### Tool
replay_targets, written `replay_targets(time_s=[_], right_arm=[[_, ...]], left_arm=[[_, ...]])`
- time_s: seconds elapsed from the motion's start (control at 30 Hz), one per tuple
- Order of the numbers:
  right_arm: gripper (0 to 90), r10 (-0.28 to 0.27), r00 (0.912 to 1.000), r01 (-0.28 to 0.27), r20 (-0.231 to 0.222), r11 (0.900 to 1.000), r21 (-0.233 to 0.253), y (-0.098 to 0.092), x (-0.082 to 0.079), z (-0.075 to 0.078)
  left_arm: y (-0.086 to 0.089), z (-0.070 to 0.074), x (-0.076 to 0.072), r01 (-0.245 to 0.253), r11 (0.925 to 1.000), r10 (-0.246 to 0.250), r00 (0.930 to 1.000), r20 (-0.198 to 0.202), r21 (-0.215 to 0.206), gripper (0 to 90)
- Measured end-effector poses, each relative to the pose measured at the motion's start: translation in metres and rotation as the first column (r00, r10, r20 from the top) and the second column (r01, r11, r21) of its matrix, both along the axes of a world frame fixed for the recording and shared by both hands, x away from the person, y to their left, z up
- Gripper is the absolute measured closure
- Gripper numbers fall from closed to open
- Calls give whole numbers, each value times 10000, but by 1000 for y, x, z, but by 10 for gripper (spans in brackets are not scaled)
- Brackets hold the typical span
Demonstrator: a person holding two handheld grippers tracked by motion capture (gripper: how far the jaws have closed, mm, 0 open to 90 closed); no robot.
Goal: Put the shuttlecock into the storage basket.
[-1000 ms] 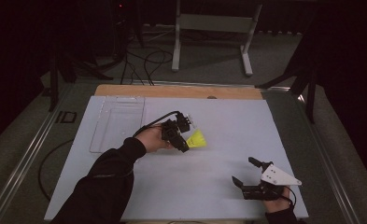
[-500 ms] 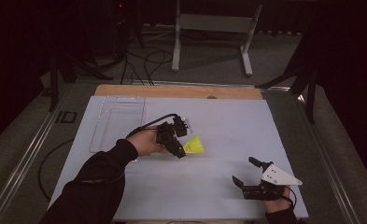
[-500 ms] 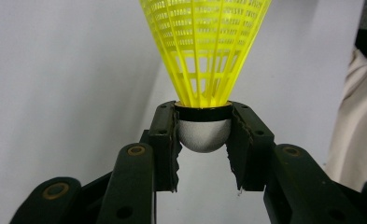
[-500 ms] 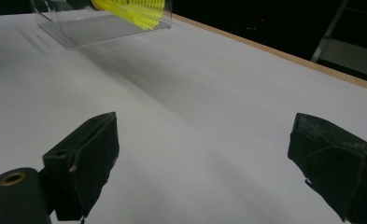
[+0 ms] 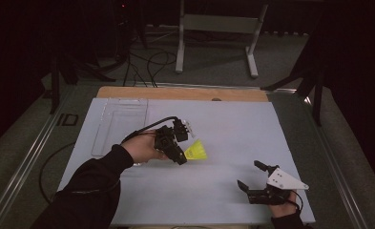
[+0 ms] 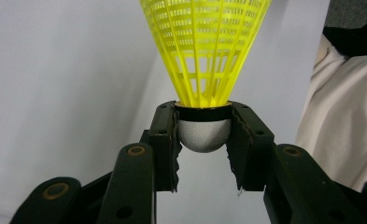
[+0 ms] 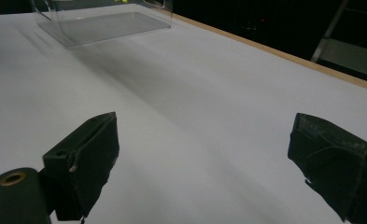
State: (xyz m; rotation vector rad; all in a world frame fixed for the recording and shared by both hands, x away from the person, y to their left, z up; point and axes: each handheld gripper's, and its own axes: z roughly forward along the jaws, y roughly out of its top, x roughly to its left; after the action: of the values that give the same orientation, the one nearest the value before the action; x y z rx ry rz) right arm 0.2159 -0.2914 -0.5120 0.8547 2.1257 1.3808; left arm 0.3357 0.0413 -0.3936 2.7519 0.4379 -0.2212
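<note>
A yellow plastic shuttlecock (image 5: 195, 150) with a white rounded cork and black band is held over the middle of the white table sheet (image 5: 233, 129). My left gripper (image 5: 179, 147) is shut on it; in the left gripper view the two jaws clamp the cork (image 6: 203, 134) from both sides and the yellow skirt (image 6: 204, 46) points away. My right gripper (image 5: 251, 176) rests near the table's front right, open, its jaws wide apart over bare sheet (image 7: 190, 121) with nothing between them.
A clear plastic box (image 5: 120, 124) lies at the table's back left, and shows as a transparent container (image 7: 102, 18) in the right gripper view. A wooden strip (image 5: 185, 93) edges the far side. Metal stand legs (image 5: 213, 28) and cables lie on the floor beyond.
My left gripper has carried the shuttlecock slightly toward the near side and lower in the high view. The right gripper has stayed where it was.
</note>
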Motion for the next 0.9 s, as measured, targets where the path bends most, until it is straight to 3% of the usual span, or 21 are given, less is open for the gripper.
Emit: replay_targets(time_s=[0.53,0.9], right_arm=[[90,42,9999,-43,99,10000,42,0,0,1],[90,59,9999,-60,116,9999,93,0,0,1]], left_arm=[[24,26,-7,-196,9994,196,9998,10,-279,655],[38,33,-3,-572,9980,575,9983,127,-268,655]])
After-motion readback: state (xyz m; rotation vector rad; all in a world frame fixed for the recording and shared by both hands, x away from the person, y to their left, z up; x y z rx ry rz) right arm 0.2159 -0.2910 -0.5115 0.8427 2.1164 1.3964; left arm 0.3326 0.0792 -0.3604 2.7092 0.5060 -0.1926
